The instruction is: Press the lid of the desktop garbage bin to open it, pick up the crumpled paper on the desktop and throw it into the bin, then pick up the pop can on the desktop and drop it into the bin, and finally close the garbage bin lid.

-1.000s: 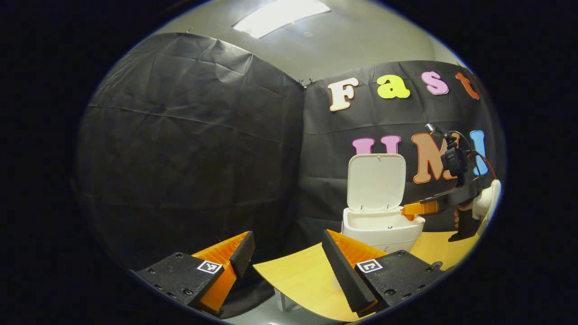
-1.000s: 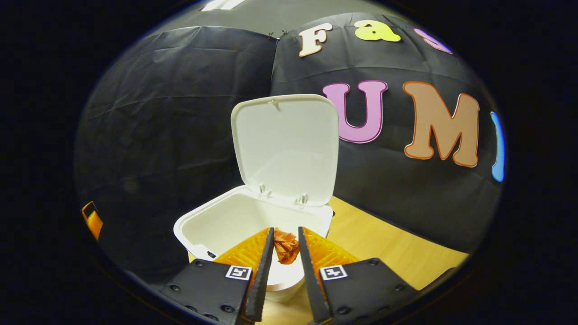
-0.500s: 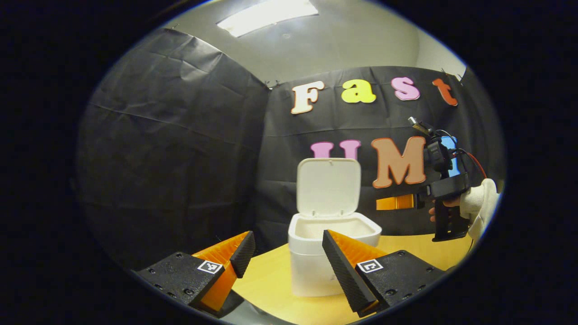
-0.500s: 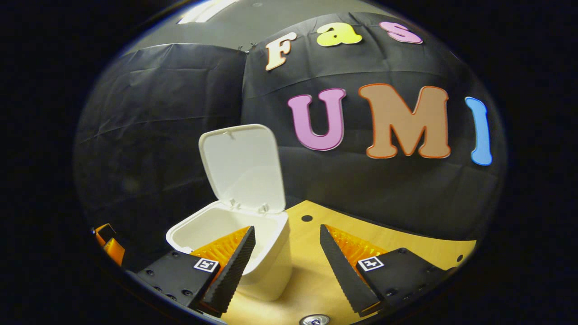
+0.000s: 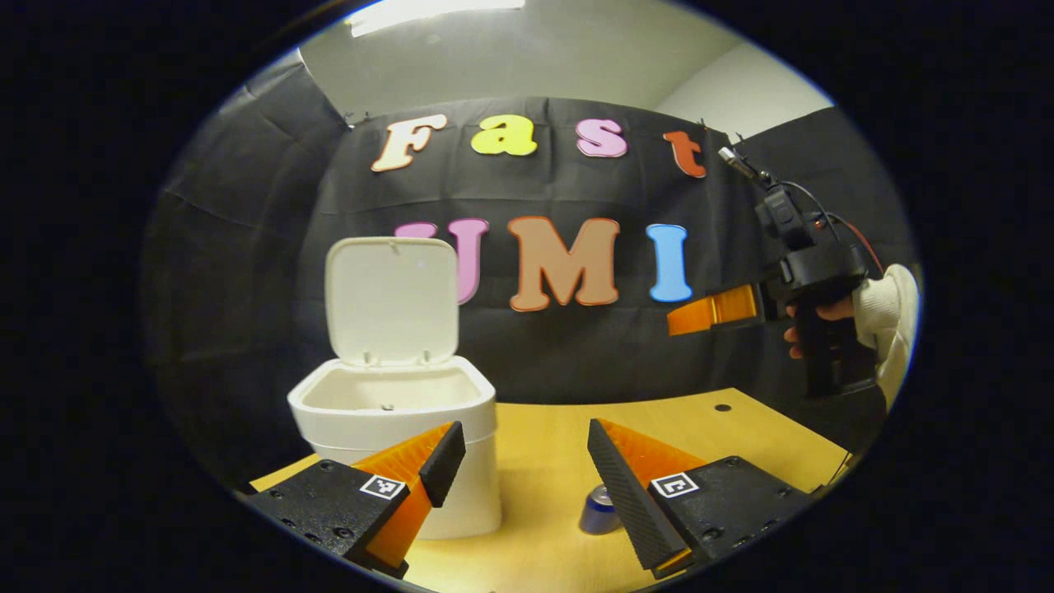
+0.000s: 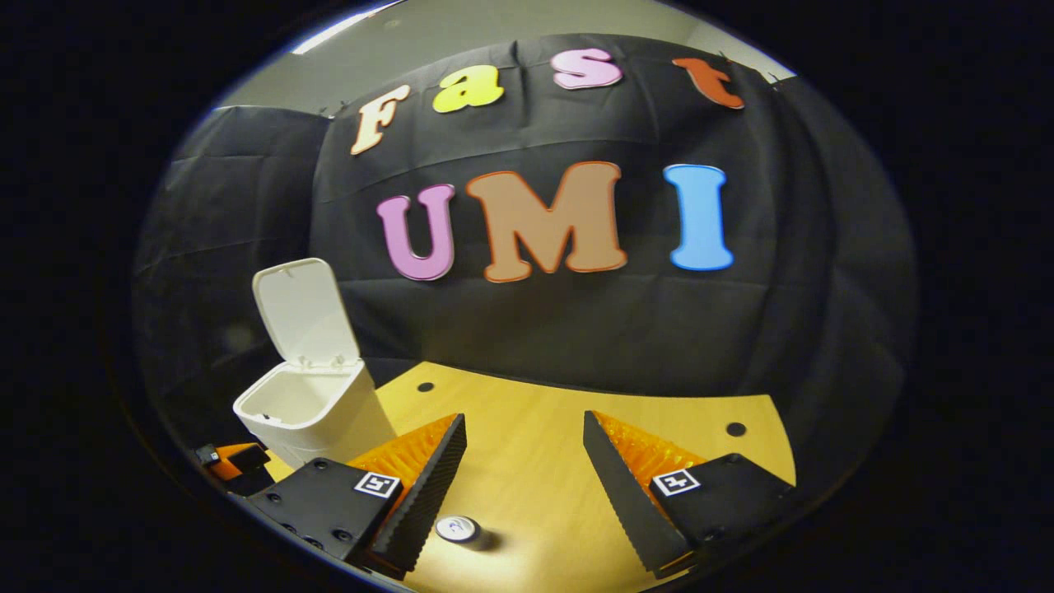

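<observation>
The can stands upright on the desk, right of the open-lidded bin. Both hand-held grippers are wide and empty; the right hand-held gripper should drop straight over the can, squeezing mid-body.

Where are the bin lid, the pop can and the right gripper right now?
Bin lid (image 5: 392,301): left gripper view, middle of its raised inner face.
Pop can (image 6: 458,529): right gripper view, its top end, upright on the table.
Right gripper (image 6: 524,478): right gripper view, midway between its open fingertips.
</observation>
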`<state>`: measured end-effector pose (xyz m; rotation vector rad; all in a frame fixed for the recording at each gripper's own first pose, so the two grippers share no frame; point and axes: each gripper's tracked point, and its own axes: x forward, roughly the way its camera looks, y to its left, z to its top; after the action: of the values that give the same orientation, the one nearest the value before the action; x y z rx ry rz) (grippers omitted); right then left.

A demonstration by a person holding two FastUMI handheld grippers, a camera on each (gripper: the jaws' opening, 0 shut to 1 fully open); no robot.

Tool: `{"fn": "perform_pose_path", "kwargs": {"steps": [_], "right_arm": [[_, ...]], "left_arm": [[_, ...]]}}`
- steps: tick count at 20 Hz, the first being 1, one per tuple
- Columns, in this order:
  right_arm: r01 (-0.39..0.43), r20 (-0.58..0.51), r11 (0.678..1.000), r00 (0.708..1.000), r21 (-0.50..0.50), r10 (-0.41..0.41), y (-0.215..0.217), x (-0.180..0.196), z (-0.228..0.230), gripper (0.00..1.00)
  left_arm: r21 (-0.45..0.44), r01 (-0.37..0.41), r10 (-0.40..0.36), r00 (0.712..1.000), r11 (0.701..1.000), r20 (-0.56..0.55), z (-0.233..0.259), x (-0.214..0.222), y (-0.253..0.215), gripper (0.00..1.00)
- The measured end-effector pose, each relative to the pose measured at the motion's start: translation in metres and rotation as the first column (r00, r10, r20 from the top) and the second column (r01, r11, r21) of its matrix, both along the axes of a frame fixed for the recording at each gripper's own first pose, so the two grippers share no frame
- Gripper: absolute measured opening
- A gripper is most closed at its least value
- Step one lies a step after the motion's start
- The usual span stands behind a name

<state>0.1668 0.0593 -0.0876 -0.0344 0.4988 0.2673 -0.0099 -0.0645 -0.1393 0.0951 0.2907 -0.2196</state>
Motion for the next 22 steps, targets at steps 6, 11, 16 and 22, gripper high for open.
{"fn": "perform_pose_path", "kwargs": {"steps": [6,11,16,22], "right_arm": [[0.249,-0.022,0.968,0.968,-0.039,-0.250,-0.092,-0.057,-0.004,0.95],[0.370,-0.051,0.929,0.927,-0.010,-0.370,-0.118,-0.091,-0.016,0.95],[0.422,-0.059,0.906,0.904,-0.029,-0.423,-0.135,-0.107,-0.024,0.95],[0.434,-0.051,0.900,0.899,-0.029,-0.435,-0.142,-0.105,-0.021,0.95]], "left_arm": [[0.020,0.165,-0.163,0.983,0.986,-0.087,-0.081,0.015,-0.051,0.93],[0.017,0.208,-0.202,0.964,0.978,-0.172,-0.140,0.021,-0.069,0.91],[0.098,0.238,-0.211,0.952,0.966,-0.222,-0.191,0.018,-0.069,0.91],[0.108,0.241,-0.200,0.935,0.965,-0.294,-0.219,0.010,-0.069,0.82]]}}
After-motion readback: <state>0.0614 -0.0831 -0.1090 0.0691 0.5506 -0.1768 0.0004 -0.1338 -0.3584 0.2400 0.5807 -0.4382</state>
